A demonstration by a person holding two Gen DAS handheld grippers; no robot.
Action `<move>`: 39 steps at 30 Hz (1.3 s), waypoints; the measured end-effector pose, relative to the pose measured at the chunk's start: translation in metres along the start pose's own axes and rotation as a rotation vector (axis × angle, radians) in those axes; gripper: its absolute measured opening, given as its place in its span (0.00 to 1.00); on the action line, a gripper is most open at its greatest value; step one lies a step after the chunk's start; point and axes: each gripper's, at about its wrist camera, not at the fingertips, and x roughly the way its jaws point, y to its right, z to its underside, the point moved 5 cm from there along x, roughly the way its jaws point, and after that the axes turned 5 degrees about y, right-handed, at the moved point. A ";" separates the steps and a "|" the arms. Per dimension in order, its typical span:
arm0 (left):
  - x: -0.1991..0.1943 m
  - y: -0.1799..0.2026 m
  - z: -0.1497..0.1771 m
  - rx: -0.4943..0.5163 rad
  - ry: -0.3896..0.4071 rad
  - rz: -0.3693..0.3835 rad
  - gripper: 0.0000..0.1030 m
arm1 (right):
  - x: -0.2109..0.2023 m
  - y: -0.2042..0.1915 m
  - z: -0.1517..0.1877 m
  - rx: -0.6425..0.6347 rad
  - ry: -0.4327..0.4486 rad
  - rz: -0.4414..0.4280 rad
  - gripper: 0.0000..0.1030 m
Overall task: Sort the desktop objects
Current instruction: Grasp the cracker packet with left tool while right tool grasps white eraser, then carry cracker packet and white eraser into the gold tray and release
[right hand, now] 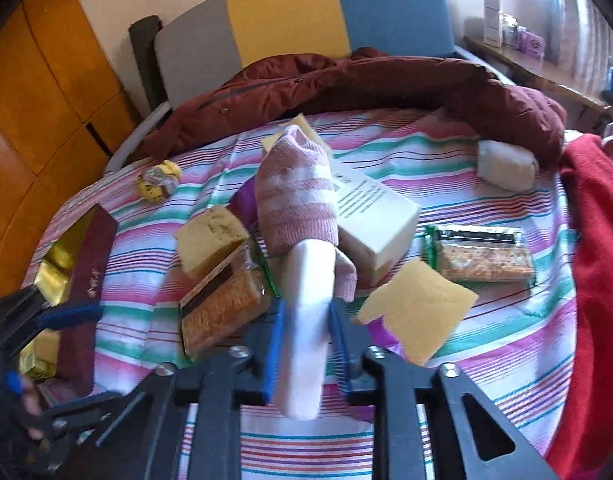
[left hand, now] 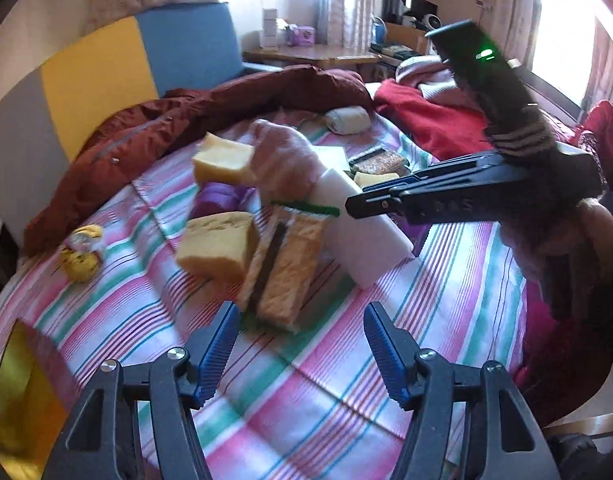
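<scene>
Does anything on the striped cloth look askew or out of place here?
Yes: the pink-and-white striped sock drapes across the white rectangular box, its white end pinched in the right hand-held gripper. Sponges and snack packs lie jumbled around it.

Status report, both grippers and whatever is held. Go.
Right gripper shut on pink-and-white sock, sock lying over white box. Left gripper open, holding nothing, above striped cloth. Sponges and snack packs crowd the sock.

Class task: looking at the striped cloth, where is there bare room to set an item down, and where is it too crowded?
Bare striped cloth lies just ahead of the left claw, and between the yellow toy and the sponge. The middle is crowded: sponges, snack packet, white box and pink sock, gripped by the right claw.
</scene>
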 end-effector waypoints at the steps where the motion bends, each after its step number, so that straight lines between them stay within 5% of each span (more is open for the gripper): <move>1: 0.006 0.000 -0.002 0.012 -0.005 -0.001 0.64 | 0.000 -0.001 0.001 0.002 -0.004 -0.015 0.20; 6: 0.037 -0.007 -0.004 0.079 -0.073 -0.021 0.63 | 0.003 -0.001 0.002 0.010 -0.020 -0.042 0.20; 17: 0.081 -0.022 0.009 0.047 -0.179 -0.003 0.59 | 0.005 -0.008 0.004 -0.029 -0.032 -0.055 0.19; 20: 0.082 -0.019 0.010 0.061 -0.168 -0.002 0.60 | 0.004 -0.008 0.003 -0.029 -0.032 -0.057 0.19; 25: 0.078 -0.019 0.012 0.035 -0.159 0.002 0.46 | 0.003 -0.008 0.002 -0.036 -0.022 -0.053 0.19; 39: -0.007 -0.025 0.018 -0.237 -0.002 -0.011 0.46 | -0.023 -0.019 -0.010 -0.027 0.101 -0.146 0.18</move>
